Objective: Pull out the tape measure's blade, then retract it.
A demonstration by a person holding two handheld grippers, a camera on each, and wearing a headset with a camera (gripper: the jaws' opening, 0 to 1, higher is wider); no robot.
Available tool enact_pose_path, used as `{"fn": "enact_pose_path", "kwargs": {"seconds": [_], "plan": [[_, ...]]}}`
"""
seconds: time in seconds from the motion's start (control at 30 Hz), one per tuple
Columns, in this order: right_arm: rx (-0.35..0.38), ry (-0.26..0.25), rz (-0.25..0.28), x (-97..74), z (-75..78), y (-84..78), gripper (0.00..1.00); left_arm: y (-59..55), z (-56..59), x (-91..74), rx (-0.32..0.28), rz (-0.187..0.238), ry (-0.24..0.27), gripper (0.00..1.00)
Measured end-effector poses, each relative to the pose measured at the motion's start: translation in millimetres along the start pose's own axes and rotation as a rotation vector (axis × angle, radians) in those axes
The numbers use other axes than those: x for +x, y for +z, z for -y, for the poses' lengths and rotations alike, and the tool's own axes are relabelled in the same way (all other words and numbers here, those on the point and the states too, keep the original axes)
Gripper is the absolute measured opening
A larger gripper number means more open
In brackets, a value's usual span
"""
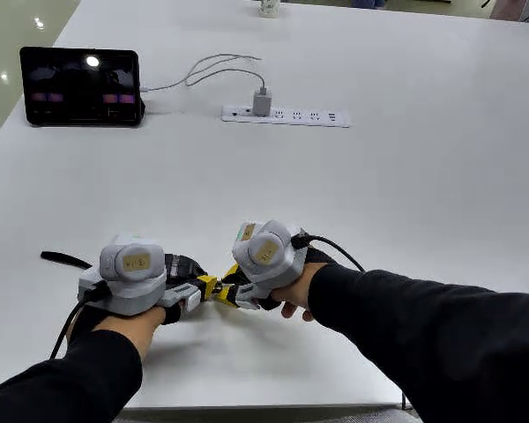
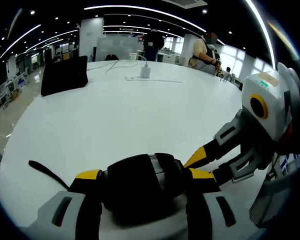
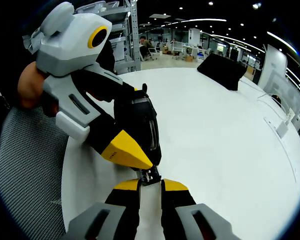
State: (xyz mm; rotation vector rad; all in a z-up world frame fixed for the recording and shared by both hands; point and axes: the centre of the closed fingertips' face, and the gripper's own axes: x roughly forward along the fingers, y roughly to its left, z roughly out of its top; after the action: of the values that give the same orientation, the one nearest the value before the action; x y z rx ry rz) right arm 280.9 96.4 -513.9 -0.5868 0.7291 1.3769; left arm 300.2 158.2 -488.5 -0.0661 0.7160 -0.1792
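Observation:
A black tape measure (image 2: 142, 187) lies low over the white table (image 1: 397, 176), and my left gripper (image 2: 142, 175) is shut on its body between yellow-tipped jaws. Its black wrist strap (image 1: 66, 259) trails to the left on the table. In the right gripper view the tape measure (image 3: 140, 122) is straight ahead, with my right gripper (image 3: 151, 184) shut on the small metal hook (image 3: 150, 175) at the blade's end, right at the case mouth. In the head view the left gripper (image 1: 203, 285) and right gripper (image 1: 224, 293) meet tip to tip near the table's front edge.
A dark tablet (image 1: 81, 85) stands at the back left. A white power strip (image 1: 286, 115) with a charger and cables lies behind the middle. The table's front edge (image 1: 247, 404) is close below the hands. A mesh chair (image 3: 25, 165) is beside it.

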Motion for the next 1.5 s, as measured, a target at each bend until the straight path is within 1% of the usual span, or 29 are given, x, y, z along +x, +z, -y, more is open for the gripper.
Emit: {"fn": "enact_pose_path", "kwargs": {"seconds": [0.1, 0.17, 0.23, 0.3, 0.4, 0.47, 0.53, 0.57, 0.6, 0.67, 0.7, 0.77, 0.8, 0.83, 0.9, 0.93, 0.97, 1.03, 1.1, 1.23, 1.27, 1.3, 1.37, 1.5], "plan": [[-0.004, -0.013, 0.005, -5.5, -0.2, -0.4, 0.12, 2.2, 0.2, -3.0, 0.001, 0.008, -0.009, 0.63], [-0.008, -0.027, 0.019, -10.9, 0.5, 0.1, 0.13, 4.7, -1.2, -5.8, 0.004, 0.016, -0.013, 0.64], [0.009, -0.028, 0.028, -15.4, 0.3, -0.8, 0.13, 5.9, -2.3, -7.0, -0.001, 0.021, -0.02, 0.66], [0.02, -0.041, 0.04, -23.3, 0.7, -3.1, 0.14, 7.6, -6.8, -9.3, -0.004, 0.027, -0.024, 0.71], [0.041, -0.062, 0.061, -34.5, 1.0, -6.2, 0.15, 9.1, -9.7, -12.7, -0.005, 0.038, -0.03, 0.8], [0.063, -0.076, 0.072, -41.1, 2.7, -10.5, 0.17, 10.7, -11.7, -15.3, 0.001, 0.048, -0.032, 0.85], [0.076, -0.081, 0.075, -46.0, 3.2, -14.5, 0.18, 12.9, -12.9, -16.6, -0.002, 0.06, -0.043, 0.87], [0.085, -0.087, 0.079, -49.7, 4.2, -17.6, 0.18, 12.8, -12.1, -16.6, -0.005, 0.058, -0.058, 0.91], [0.091, -0.091, 0.08, -52.1, 4.8, -19.7, 0.18, 12.6, -12.3, -17.3, -0.004, 0.056, -0.06, 0.94], [0.101, -0.1, 0.081, -57.6, 6.1, -24.9, 0.19, 14.0, -11.9, -20.0, 0.01, 0.066, -0.067, 0.98], [0.108, -0.106, 0.083, -60.2, 7.2, -27.0, 0.19, 14.7, -11.6, -21.6, 0.019, 0.072, -0.075, 0.98], [0.125, -0.118, 0.089, -66.2, 9.7, -32.2, 0.2, 13.4, -11.7, -24.6, 0.032, 0.064, -0.088, 0.98], [0.137, -0.128, 0.09, -70.1, 11.4, -35.7, 0.2, 13.3, -11.5, -26.6, 0.043, 0.063, -0.103, 0.98], [0.147, -0.135, 0.092, -73.1, 12.3, -37.7, 0.2, 14.3, -8.4, -28.2, 0.041, 0.071, -0.132, 0.99], [0.161, -0.144, 0.097, -78.7, 13.7, -41.6, 0.21, 14.4, -10.8, -30.8, 0.062, 0.074, -0.141, 0.99], [0.167, -0.151, 0.098, -82.3, 15.0, -45.5, 0.22, 14.1, -12.1, -33.3, 0.076, 0.075, -0.15, 0.99], [0.171, -0.158, 0.098, -86.5, 16.0, -48.8, 0.22, 14.8, -12.5, -35.2, 0.075, 0.083, -0.168, 0.99], [0.181, -0.166, 0.1, -92.8, 16.7, -53.2, 0.23, 14.4, -14.6, -39.2, 0.08, 0.08, -0.174, 0.99], [0.193, -0.177, 0.105, -100.9, 17.4, -58.3, 0.24, 11.4, -21.3, -41.4, 0.083, 0.06, -0.169, 0.99], [0.213, -0.196, 0.108, -112.6, 19.7, -67.8, 0.26, 10.5, -30.3, -47.1, 0.071, 0.062, -0.174, 0.99], [0.219, -0.198, 0.108, -116.1, 20.3, -70.8, 0.27, 8.7, -33.2, -48.5, 0.076, 0.053, -0.172, 0.99], [0.223, -0.2, 0.11, -119.9, 20.5, -73.1, 0.28, 7.7, -34.1, -50.6, 0.084, 0.05, -0.18, 0.99], [0.224, -0.202, 0.113, -125.7, 19.9, -75.2, 0.31, 7.6, -35.8, -53.8, 0.097, 0.052, -0.19, 0.99], [0.213, -0.208, 0.117, -140.2, 19.2, -81.4, 0.37, 5.9, -37.0, -62.3, 0.143, 0.045, -0.226, 0.99]]}}
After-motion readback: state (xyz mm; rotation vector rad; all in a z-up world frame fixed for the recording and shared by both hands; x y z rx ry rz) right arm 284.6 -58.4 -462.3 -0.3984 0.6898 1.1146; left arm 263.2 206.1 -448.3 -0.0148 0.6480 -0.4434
